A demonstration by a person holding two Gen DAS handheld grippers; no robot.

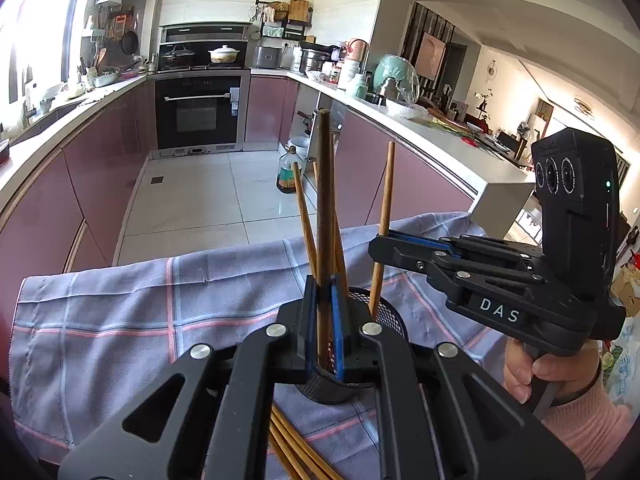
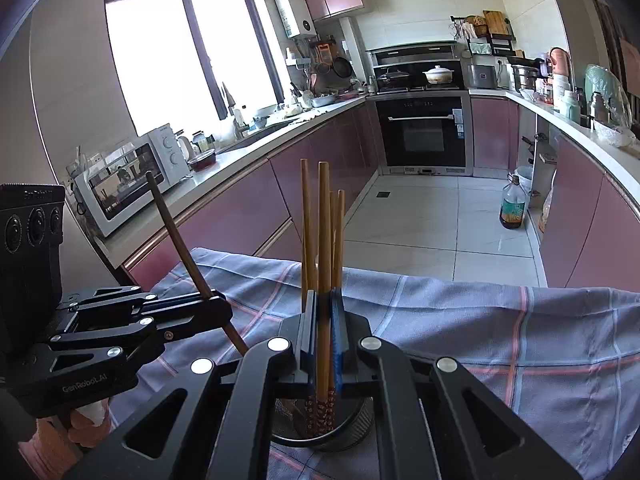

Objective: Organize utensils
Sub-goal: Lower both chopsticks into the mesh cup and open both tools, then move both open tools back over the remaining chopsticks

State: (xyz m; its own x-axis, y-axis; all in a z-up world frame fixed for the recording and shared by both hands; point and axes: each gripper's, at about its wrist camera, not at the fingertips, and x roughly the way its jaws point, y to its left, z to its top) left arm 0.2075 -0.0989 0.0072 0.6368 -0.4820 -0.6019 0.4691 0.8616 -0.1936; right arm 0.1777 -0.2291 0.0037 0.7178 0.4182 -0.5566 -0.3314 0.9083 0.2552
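Over round black mesh cup (image 1: 390,316), both grippers clamp slim wooden chopsticks (image 1: 323,216).

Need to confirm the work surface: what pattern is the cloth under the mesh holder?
The cloth is grey-blue with pink and pale-blue check lines, clearest in the right wrist view.

A home kitchen, U-shaped, with mauve cabinet fronts (image 2: 248,200) under pale countertops (image 1: 420,128) and glossy white floor tiles (image 2: 420,216). At the far end a built-in oven (image 2: 422,130) below a hob carrying a black lidded pan (image 2: 394,76) and a cream casserole (image 2: 439,74), with a range hood (image 2: 412,50) above. Along the window (image 2: 160,56) side a sink with tap (image 2: 236,122) and a white microwave (image 2: 132,172); opposite, a rice cooker (image 1: 267,56), jars and pots.
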